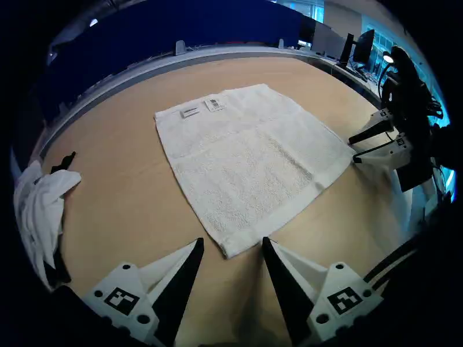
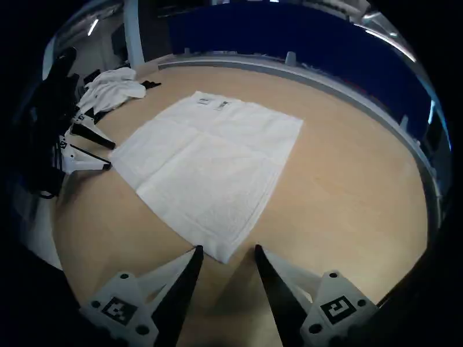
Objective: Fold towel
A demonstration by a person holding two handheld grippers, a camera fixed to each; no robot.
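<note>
A white towel lies spread flat on the wooden table, with two small labels near its far edge. My left gripper is open, its fingertips on either side of the towel's near corner, not pressing on it. The right gripper shows open at the towel's right corner. In the right gripper view the towel points a corner between the open fingertips of my right gripper. The left gripper stands open at the towel's left corner.
A crumpled pile of white cloth lies near the table's edge. A blue partition runs along the far side of the table. Monitors stand beyond the far right end.
</note>
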